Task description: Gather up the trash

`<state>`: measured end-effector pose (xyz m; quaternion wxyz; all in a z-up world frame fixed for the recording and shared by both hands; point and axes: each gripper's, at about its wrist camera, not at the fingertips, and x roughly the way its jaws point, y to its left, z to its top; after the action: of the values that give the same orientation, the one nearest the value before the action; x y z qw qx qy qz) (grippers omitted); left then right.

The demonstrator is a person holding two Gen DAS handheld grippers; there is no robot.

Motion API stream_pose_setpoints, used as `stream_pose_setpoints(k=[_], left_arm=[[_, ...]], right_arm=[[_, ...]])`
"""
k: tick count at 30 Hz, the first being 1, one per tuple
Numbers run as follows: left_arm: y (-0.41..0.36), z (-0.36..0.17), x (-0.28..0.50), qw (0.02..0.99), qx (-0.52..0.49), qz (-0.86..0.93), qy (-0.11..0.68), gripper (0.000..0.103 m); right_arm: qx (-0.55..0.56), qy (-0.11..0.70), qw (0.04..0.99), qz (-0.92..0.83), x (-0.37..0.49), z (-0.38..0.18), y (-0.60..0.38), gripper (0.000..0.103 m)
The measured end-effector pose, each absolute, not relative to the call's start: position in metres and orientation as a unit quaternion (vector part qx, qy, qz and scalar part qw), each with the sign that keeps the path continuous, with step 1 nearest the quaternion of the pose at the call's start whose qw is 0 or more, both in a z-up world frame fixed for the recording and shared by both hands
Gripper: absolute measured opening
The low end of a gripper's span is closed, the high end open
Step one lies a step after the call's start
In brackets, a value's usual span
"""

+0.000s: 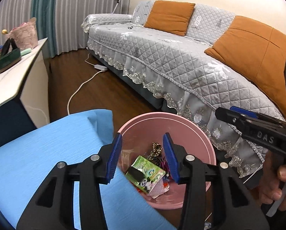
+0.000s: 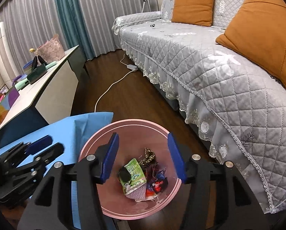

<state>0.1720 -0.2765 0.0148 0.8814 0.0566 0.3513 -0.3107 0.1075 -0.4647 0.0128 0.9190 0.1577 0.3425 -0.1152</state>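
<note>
Living room: dark wood floor [image 2: 131, 99], sofa [image 2: 210, 57] under a quilted grey cover with a lace hem, two orange cushions, pleated curtains behind. A white cord runs across the floor to a power strip at the sofa base.

A round pink plastic bin [image 2: 97, 140] stands on the floor, just beside the corner of a blue cloth-covered surface [image 1: 37, 153] and near the sofa hem. Collected trash is seen at its bottom: a glossy green panda-print packet [image 2: 134, 174], crinkled red and blue wrappers [image 2: 158, 184], a dark patterned scrap [image 2: 148, 156].

Left tool [image 1: 142, 156]: fingers apart, nothing held, poised above the bin's near-left rim and partly over the blue cloth. Right tool [image 2: 143, 155]: fingers apart, nothing held, centred over the bin opening.

A white tabletop [image 2: 47, 80] by the curtain carries a pink basket and other items; whether any is trash cannot be told.

Risks, judged:
- The bin looks light and smooth-walled; a knock on the rim could tip it and spill the wrappers.
- The two tools are close together; a clash is possible when withdrawn.
- The cord could be snagged in any reach across the floor.
- The foil wrappers look slippery and thin, so a weak pinch may lose them.
</note>
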Motion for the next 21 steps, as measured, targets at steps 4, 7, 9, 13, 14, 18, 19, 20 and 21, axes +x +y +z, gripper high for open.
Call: stream_pose_setpoints(k=[4, 7, 9, 13, 14, 18, 19, 20, 21], left_arm=[[-0.253, 0.032, 0.156, 0.89, 0.046, -0.298, 0.342, 0.054], [-0.232, 0.043, 0.142, 0.896, 0.037, -0.287, 0.337, 0.067], [-0.213, 0.053, 0.127, 0.902, 0.033, -0.274, 0.332, 0.073], [-0.176, 0.069, 0.1, 0.913, 0.016, -0.249, 0.322, 0.086], [-0.163, 0.073, 0.091, 0.916, 0.01, -0.239, 0.322, 0.088], [-0.124, 0.083, 0.058, 0.929, -0.006, -0.203, 0.309, 0.094], [-0.119, 0.083, 0.053, 0.93, -0.008, -0.199, 0.309, 0.094], [-0.11, 0.084, 0.044, 0.932, -0.011, -0.19, 0.308, 0.095], [-0.104, 0.084, 0.037, 0.934, -0.014, -0.183, 0.307, 0.095]], right_arm=[[0.151, 0.334, 0.923, -0.119, 0.103, 0.021, -0.458, 0.063], [0.148, 0.326, 0.927, -0.113, 0.096, 0.029, -0.451, 0.074], [0.148, 0.319, 0.93, -0.107, 0.089, 0.037, -0.445, 0.084], [0.135, 0.294, 0.942, -0.092, 0.069, 0.063, -0.425, 0.098], [0.128, 0.286, 0.946, -0.087, 0.062, 0.072, -0.418, 0.098], [0.103, 0.256, 0.958, -0.073, 0.036, 0.104, -0.388, 0.098], [0.1, 0.252, 0.96, -0.072, 0.03, 0.107, -0.382, 0.098], [0.099, 0.248, 0.961, -0.069, 0.023, 0.111, -0.375, 0.098], [0.097, 0.247, 0.962, -0.065, 0.016, 0.113, -0.368, 0.098]])
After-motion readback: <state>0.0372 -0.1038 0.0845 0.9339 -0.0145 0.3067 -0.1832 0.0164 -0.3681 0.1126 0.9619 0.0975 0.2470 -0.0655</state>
